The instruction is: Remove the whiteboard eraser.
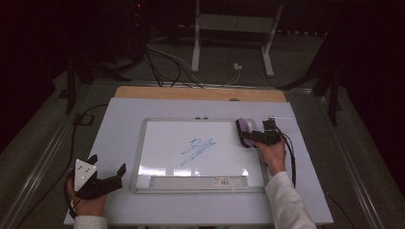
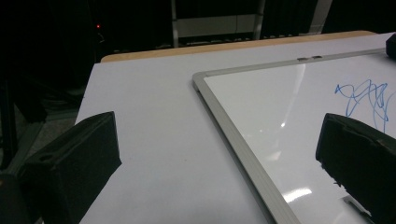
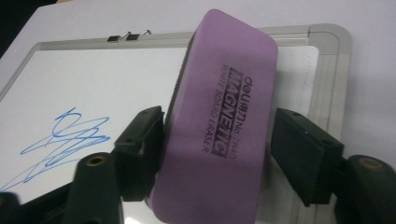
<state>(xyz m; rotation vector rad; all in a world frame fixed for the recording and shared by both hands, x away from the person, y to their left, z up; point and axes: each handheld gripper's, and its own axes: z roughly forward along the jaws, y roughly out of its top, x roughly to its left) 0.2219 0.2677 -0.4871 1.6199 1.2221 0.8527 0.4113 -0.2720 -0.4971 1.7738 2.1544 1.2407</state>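
My right tongs (image 1: 248, 135) held the purple eraser (image 1: 243, 132) at the whiteboard's (image 1: 157, 143) far right corner, blue scribble (image 1: 198, 149) lying to its left; left tongs (image 1: 106, 168) were wide, empty.

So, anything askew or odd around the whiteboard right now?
The purple eraser sits tilted between the right gripper pads. The blue scribble is unwiped on the whiteboard. Nothing is spilled or damaged.
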